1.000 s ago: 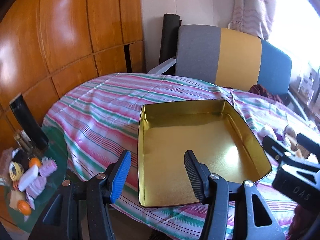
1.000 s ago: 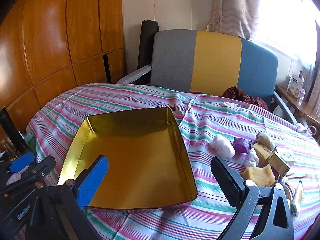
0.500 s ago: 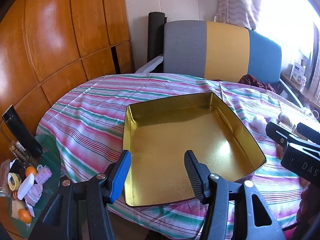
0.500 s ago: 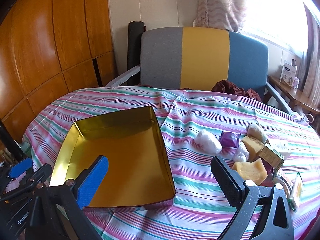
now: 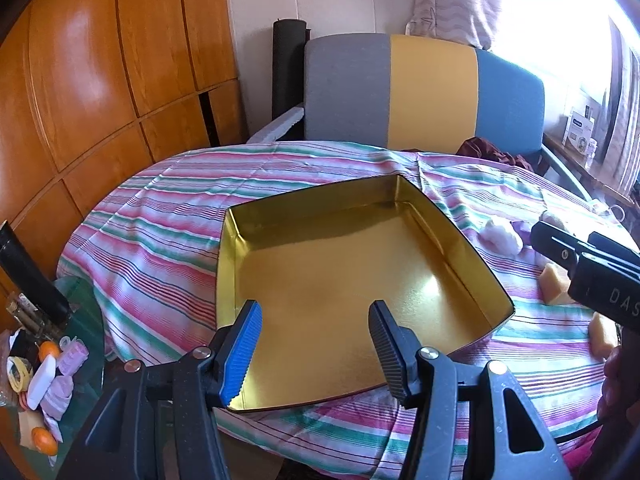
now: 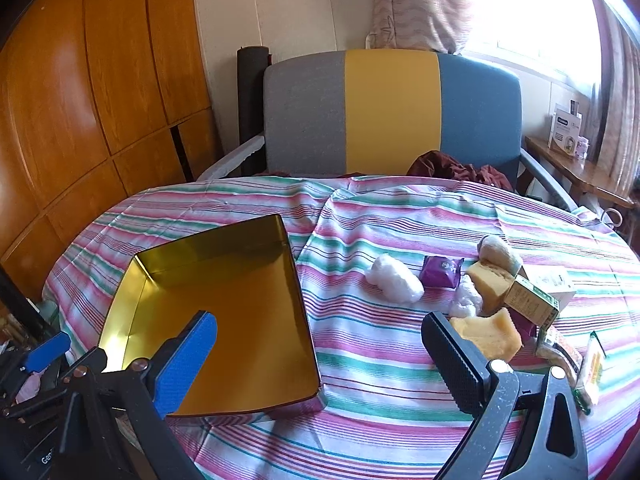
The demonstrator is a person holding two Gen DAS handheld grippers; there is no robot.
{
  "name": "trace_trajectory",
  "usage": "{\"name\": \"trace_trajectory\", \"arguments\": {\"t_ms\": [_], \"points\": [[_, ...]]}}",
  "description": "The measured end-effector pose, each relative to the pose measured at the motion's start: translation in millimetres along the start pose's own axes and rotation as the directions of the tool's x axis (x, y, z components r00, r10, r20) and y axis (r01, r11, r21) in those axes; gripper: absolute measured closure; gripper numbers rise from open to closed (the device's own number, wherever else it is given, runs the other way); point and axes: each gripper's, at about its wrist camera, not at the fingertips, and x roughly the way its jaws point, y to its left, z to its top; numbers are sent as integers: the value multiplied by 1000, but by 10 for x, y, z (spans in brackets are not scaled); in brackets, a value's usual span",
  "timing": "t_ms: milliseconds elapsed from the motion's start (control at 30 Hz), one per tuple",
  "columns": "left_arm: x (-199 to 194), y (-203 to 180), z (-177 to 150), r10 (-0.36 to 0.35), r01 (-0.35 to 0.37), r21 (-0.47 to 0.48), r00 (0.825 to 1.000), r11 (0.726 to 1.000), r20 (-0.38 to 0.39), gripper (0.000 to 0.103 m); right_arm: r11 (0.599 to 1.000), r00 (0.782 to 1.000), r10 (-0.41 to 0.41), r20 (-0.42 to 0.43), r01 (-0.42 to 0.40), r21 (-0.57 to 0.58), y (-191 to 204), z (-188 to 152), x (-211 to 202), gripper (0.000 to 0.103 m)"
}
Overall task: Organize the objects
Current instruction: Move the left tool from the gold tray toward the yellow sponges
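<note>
An empty gold tin box [image 5: 472, 264] [image 6: 136, 304] lies on the striped tablecloth. To its right sits a cluster of small things: a white cotton wad [image 6: 396, 278], a purple packet [image 6: 442, 272], yellow sponge pieces [image 6: 490, 332] and small green and white cartons [image 6: 532, 300]. My left gripper [image 5: 316, 344] hovers open over the box's near edge, nothing between its fingers. Above the cloth between box and cluster, my right gripper [image 6: 320, 356] stands wide open and holds nothing. Its black body [image 5: 592, 272] shows at the right of the left wrist view.
A grey, yellow and blue chair [image 6: 392, 112] stands behind the table [image 6: 384, 216], with dark red cloth [image 6: 456, 168] on its seat. Wood panelling [image 5: 100, 80] fills the left. A low glass table [image 5: 44, 364] at lower left carries small items. A wooden shelf [image 6: 580, 168] is far right.
Both grippers have shifted rightwards across the table, so the box has slid left in both views. The cluster of small things now shows more fully. Neither gripper's jaws changed.
</note>
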Motion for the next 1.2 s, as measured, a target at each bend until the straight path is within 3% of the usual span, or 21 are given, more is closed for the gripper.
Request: {"name": "trace_trajectory", "arguments": {"t_ms": [167,333,533,700,833,1133,1200], "points": [[5,-46,30,-10,10,3,1000,1000,5,47,1000,1000,0,7,0,-20,11,-2,-18,0],[19,-103,68,-88,88,-5,996,996,6,46,1000,1000,-17,11,17,-17,-46,13,-39,0],[44,-156,123,-288,287,-77,957,955,-7,37,999,998,-50,23,50,14,-305,64,-103,0],[78,-333,158,-331,330,-57,943,942,-13,37,996,998,-55,33,52,77,-686,115,-177,0],[158,-483,175,-422,421,-37,905,906,-46,37,986,996,-84,35,78,147,-1140,140,-254,0],[302,-1043,208,-482,500,73,858,863,-178,37,917,970,-243,-1,230,325,-2388,59,-347,0],[341,-1199,227,-499,526,90,839,846,-214,37,902,964,-267,-11,254,350,-2588,-8,-328,0]]}}
